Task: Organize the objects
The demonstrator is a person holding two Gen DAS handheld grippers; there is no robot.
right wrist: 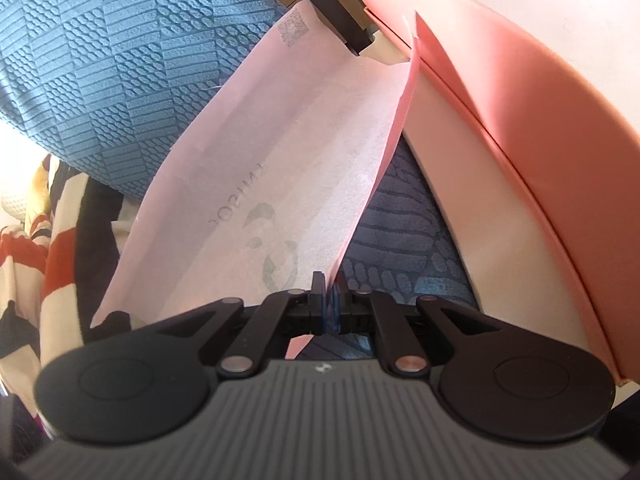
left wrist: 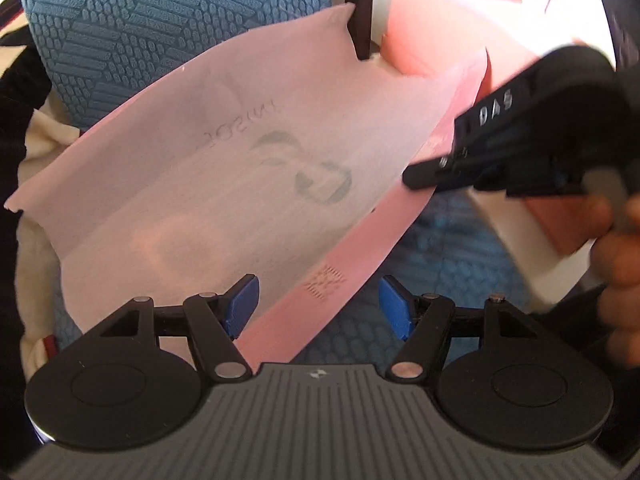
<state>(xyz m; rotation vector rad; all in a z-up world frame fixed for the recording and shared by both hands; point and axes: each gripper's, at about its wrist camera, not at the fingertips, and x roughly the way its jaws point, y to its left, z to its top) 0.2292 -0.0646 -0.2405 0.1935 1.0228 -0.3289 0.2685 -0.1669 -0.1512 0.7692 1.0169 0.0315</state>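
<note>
Right wrist view: a pink fabric bag [right wrist: 256,168] is held clamped in the right gripper [right wrist: 326,292]; the left gripper [left wrist: 318,304], jaws apart, is probably needed on its strap next

- We see the bag [left wrist: 224,168] lying on the mat [left wrist: 160,32], its mouth toward the box [right wrist: 520,128] on the right.
- The right gripper [right wrist: 326,292] is clamped on the bag's near edge; the strap [left wrist: 340,280] runs between the left gripper [left wrist: 318,306] fingers, which stand apart.
- Clothes [right wrist: 36,260] lie left of the bag.
- A post [left wrist: 362,8] stands behind the bag.
</note>
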